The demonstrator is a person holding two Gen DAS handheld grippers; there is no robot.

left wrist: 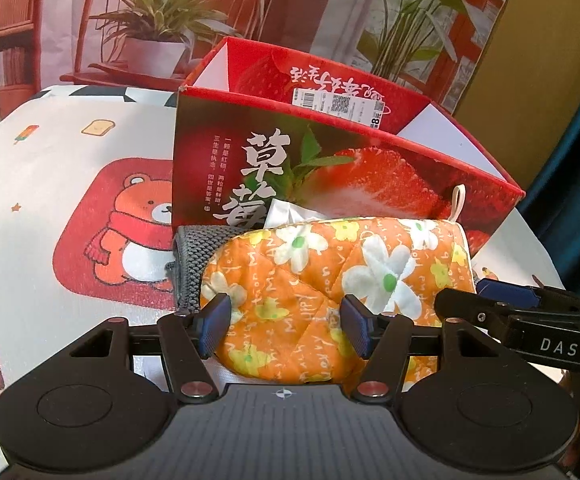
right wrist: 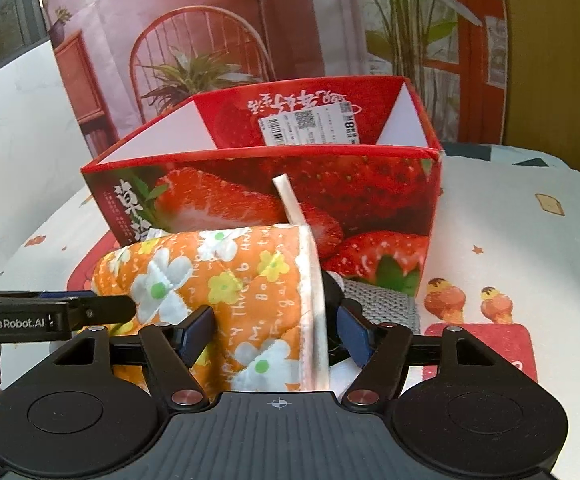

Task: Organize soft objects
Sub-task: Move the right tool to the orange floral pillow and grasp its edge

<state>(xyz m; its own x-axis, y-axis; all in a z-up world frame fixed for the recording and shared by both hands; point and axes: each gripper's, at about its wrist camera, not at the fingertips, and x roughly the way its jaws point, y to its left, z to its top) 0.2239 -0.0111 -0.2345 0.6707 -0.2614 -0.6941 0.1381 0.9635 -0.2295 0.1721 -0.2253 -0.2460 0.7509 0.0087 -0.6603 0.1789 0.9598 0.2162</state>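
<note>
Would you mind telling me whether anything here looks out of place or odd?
Only the strawberry box: the print and label on its inner back wall are upside down. The orange floral mitt and grey cloth lie piled against it, not inside.

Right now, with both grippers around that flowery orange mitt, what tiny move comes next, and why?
Probably lift the orange floral quilted oven mitt toward the open red strawberry cardboard box just behind; both left gripper and right gripper straddle it.
</note>
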